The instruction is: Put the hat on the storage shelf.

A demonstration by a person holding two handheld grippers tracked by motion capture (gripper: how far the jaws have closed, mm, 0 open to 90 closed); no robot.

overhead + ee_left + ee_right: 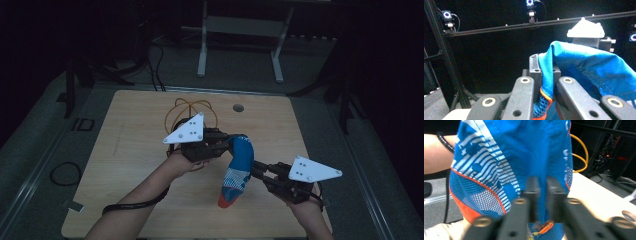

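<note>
A blue cloth (239,165) with white stripes, mesh and an orange end hangs above the middle of the wooden table (135,150). My left gripper (231,143) is shut on its upper end; in the left gripper view the blue cloth (584,67) is pinched between the jaws of the left gripper (547,82). My right gripper (254,168) is shut on the cloth's side. In the right gripper view the cloth (524,157) hangs over the right gripper (541,192), which clamps a fold of it.
A coil of yellow cable (192,112) lies on the table behind my left hand. A round hole (238,107) sits near the table's far edge. A white frame (240,45) stands on the floor beyond. Black cable (65,173) lies left of the table.
</note>
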